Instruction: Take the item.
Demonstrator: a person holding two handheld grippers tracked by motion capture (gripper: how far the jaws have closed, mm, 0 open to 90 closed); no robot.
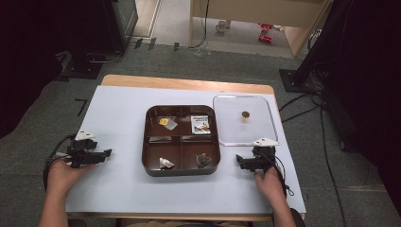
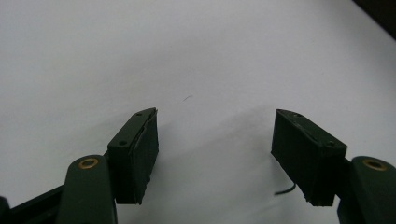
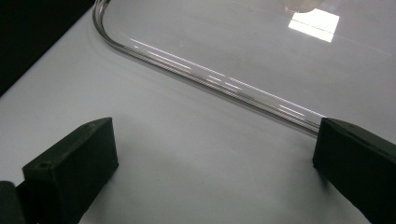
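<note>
High view: square brown four-compartment tray beside clear rounded lid.

We look for anything to read and find almost nothing. In the high view, a small packet lies in the back right compartment of the brown tray, and it carries a green band across its top and a printed picture below; there may be lettering on it, but it is far too small for us to make out. The yellow piece in the back left compartment shows us no print. In both claw views we see no words, numbers or signs.
</note>
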